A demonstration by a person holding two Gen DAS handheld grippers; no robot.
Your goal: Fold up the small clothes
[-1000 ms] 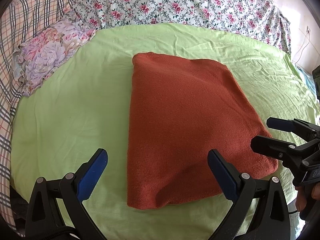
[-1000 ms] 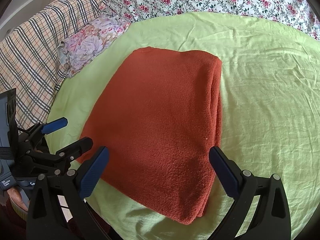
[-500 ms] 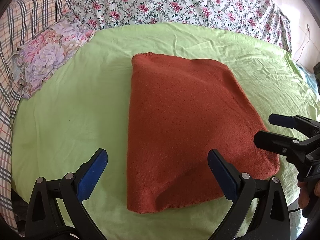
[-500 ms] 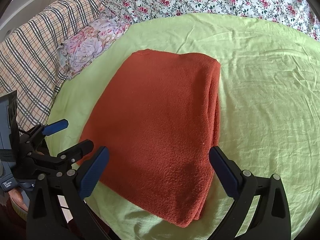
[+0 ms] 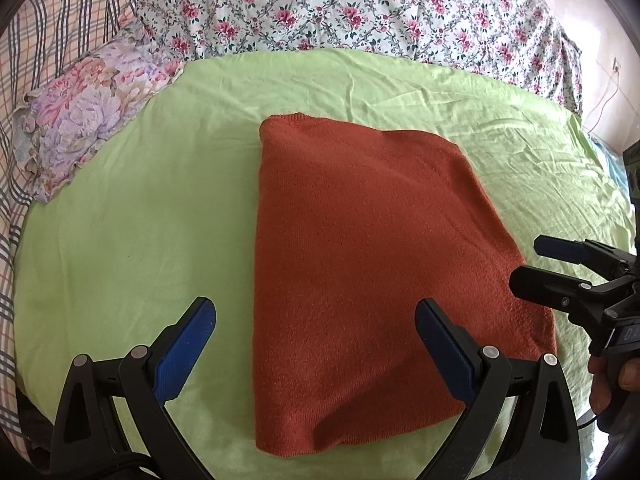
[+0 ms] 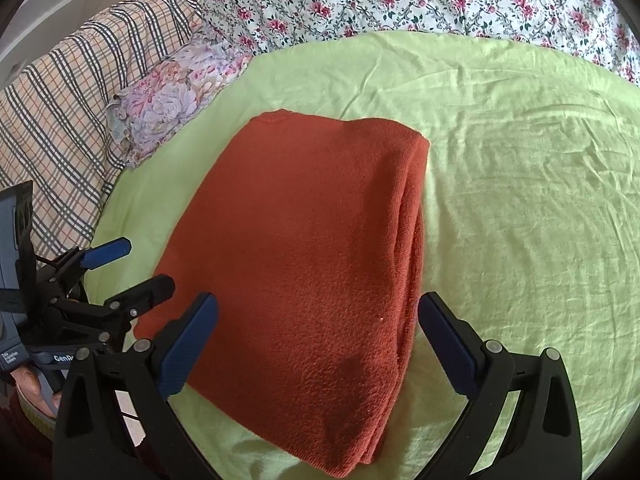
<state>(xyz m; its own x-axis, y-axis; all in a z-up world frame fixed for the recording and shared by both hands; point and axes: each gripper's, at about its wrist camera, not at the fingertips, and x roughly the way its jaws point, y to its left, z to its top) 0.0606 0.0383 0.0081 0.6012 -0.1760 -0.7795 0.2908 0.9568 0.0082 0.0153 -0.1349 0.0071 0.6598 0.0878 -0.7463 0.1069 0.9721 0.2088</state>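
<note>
A rust-orange knitted garment (image 5: pixel 360 264) lies folded into a thick rectangle on the light green sheet (image 5: pixel 120 240). It also shows in the right wrist view (image 6: pixel 304 264), with stacked layers along its right edge. My left gripper (image 5: pixel 316 340) is open and empty, held above the garment's near left part. My right gripper (image 6: pixel 318 336) is open and empty above the garment's near end. In the left wrist view the right gripper (image 5: pixel 540 264) hovers by the garment's right edge. In the right wrist view the left gripper (image 6: pixel 136 268) hovers by its left edge.
A floral quilt (image 5: pixel 360 8) covers the far side of the bed. A pastel flowered pillow (image 5: pixel 80 116) and a plaid blanket (image 6: pixel 60 120) lie at the left. The green sheet (image 6: pixel 520 200) extends right of the garment. A white wall (image 5: pixel 600 60) stands at the far right.
Both grippers have drawn back slightly from the garment, staying open. The folded garment has not changed shape.
</note>
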